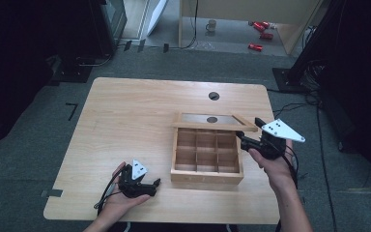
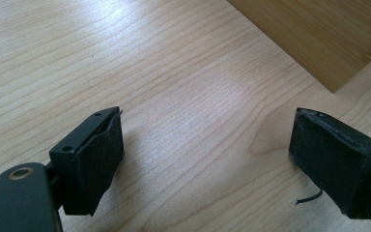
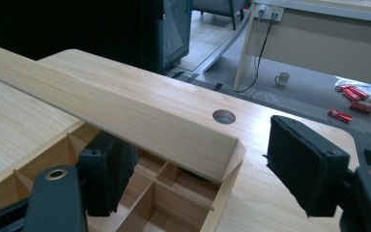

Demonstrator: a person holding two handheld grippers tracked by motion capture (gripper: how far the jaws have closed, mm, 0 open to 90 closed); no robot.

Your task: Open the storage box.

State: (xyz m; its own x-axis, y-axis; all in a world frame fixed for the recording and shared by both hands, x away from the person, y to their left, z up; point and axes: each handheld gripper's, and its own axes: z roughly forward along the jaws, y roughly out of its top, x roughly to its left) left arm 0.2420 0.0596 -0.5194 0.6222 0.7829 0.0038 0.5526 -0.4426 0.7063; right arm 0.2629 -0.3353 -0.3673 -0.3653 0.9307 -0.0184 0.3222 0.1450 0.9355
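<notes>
Left tongs [image 1: 150, 185] wide above the table [image 1: 125, 111]; right tongs [image 3: 198, 169] wide astride the box [image 1: 206, 159] lid [image 3: 106, 111].

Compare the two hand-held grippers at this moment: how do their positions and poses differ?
The left hand-held gripper sits low over bare tabletop near the front edge, left of the wooden compartment box; the right hand-held gripper is raised at the box's right rear corner. The left one's jaws frame only table surface; the right one's straddle the end of the raised lid, not closed on it. Both are open.
</notes>
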